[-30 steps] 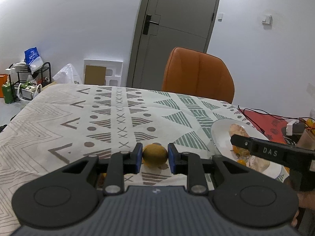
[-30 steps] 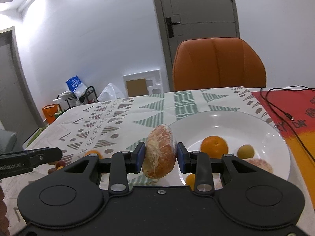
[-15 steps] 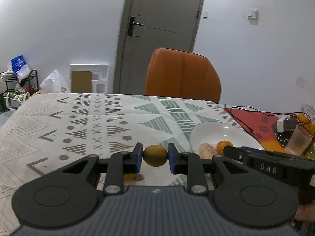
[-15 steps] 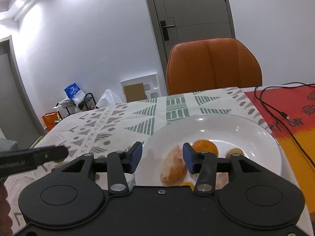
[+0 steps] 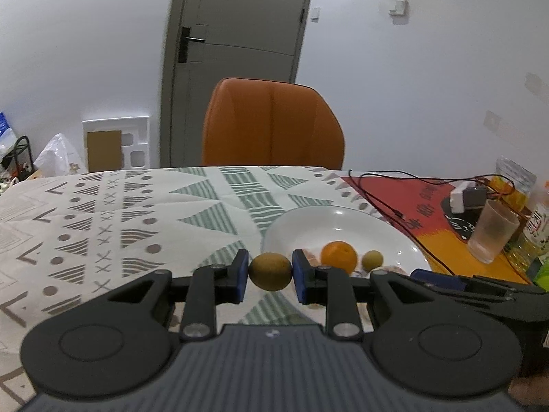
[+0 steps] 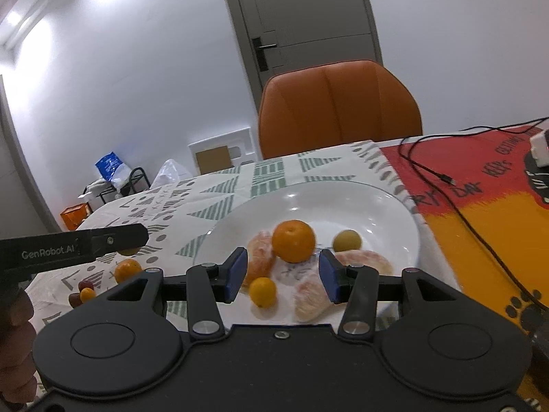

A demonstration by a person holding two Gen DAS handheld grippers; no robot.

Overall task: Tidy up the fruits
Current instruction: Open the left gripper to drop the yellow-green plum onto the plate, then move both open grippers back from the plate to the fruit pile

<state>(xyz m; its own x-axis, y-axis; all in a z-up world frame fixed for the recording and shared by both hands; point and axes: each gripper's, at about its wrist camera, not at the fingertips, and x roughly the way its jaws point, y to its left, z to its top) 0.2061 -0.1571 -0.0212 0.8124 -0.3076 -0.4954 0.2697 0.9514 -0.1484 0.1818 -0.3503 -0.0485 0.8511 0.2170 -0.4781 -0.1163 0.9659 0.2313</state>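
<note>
My left gripper [image 5: 270, 271] is shut on a small brown-green round fruit [image 5: 270, 270], held above the table just left of the white plate [image 5: 308, 221]. The plate holds an orange [image 5: 338, 255] and a small yellow-green fruit [image 5: 372, 260]. In the right wrist view my right gripper [image 6: 283, 272] is open and empty above the near side of the plate [image 6: 394, 219], over an orange [image 6: 293, 240], peeled citrus segments [image 6: 262, 257], a small kumquat [image 6: 262, 291] and a yellow-green fruit [image 6: 347, 239].
Loose fruits lie on the patterned tablecloth left of the plate: a small orange [image 6: 127, 269] and little dark and orange ones [image 6: 84, 292]. An orange chair [image 5: 272, 123] stands behind the table. A black cable [image 6: 442, 185], a red-yellow mat and a plastic cup [image 5: 492, 235] are to the right.
My right gripper let go of the peeled citrus piece into the plate and opened, then drew back. My left gripper carried the small fruit to the right, toward the plate.
</note>
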